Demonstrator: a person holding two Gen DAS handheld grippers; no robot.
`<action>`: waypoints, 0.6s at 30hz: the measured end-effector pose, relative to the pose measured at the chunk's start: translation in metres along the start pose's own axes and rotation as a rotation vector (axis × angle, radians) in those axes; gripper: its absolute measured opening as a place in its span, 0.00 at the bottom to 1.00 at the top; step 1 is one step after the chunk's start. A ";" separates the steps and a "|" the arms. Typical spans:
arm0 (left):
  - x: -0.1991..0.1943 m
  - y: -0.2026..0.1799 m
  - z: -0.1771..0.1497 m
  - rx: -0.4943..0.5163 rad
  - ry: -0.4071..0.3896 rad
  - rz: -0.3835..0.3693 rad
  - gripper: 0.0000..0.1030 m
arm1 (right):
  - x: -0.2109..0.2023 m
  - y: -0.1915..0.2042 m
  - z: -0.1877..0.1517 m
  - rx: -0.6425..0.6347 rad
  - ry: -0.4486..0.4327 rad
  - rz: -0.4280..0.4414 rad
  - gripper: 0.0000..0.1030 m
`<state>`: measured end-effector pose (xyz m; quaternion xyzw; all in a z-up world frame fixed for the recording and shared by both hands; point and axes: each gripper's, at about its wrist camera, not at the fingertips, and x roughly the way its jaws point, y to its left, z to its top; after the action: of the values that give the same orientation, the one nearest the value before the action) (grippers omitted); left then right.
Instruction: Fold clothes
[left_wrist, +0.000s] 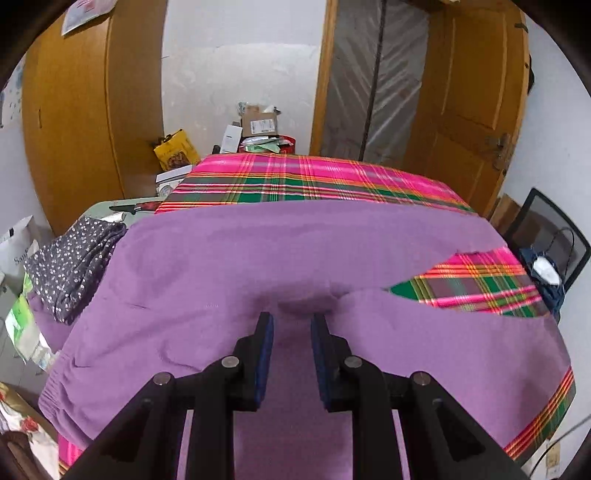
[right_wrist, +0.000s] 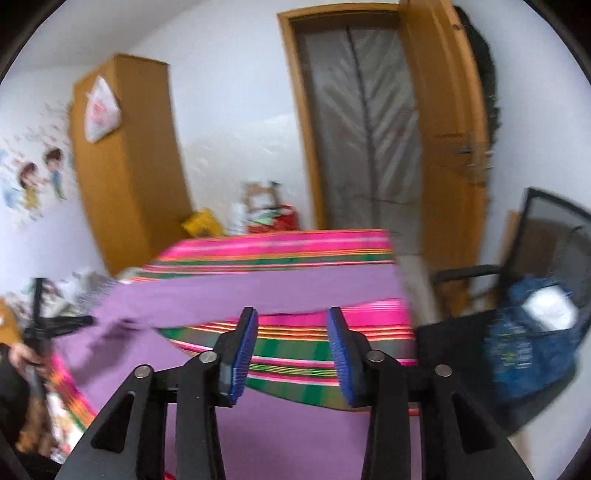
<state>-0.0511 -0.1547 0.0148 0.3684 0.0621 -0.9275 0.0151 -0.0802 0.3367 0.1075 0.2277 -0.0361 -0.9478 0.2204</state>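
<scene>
1. Purple cloth, the trousers (left_wrist: 229, 266), is the largest thing: they lie spread flat across the plaid cover (left_wrist: 295, 177) of the table, waistband at the left edge and two legs running to the right, with a wedge of plaid showing between the legs.
2. Beside the waist end a dotted dark garment (left_wrist: 74, 266) lies in a loose heap; whether it is folded I cannot tell.
3. The left gripper (left_wrist: 292, 325) hovers low over the crotch of the trousers. Its jaws stand apart with nothing between them, though a small dent in the cloth sits just ahead of the tips.
4. The right gripper (right_wrist: 292, 347) is held above the leg end near the table's right side, its blue pads spread wide and empty.
5. Judgement: the trousers lie unfolded, so a fold is in hand. I think one leg must be laid over the other. This calls for pinching only one layer at the seam and at the hem, then lifting both together so the cloth does not drag.
6. Hard to see: the right wrist view is blurred, the hems are cut off by the edge, and a hand (right_wrist: 22, 356) at far left is only partly visible.
</scene>
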 end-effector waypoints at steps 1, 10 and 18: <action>0.001 0.000 0.003 0.001 -0.005 0.003 0.20 | 0.009 0.012 -0.004 -0.017 0.005 0.037 0.41; 0.011 0.040 0.017 -0.069 0.011 0.054 0.20 | 0.077 0.088 0.003 -0.173 0.023 0.263 0.44; 0.047 0.062 0.020 -0.089 0.080 0.075 0.20 | 0.146 0.136 -0.010 -0.293 0.219 0.337 0.44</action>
<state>-0.0938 -0.2183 -0.0093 0.4061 0.0901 -0.9071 0.0640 -0.1381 0.1510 0.0610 0.2852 0.0885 -0.8625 0.4085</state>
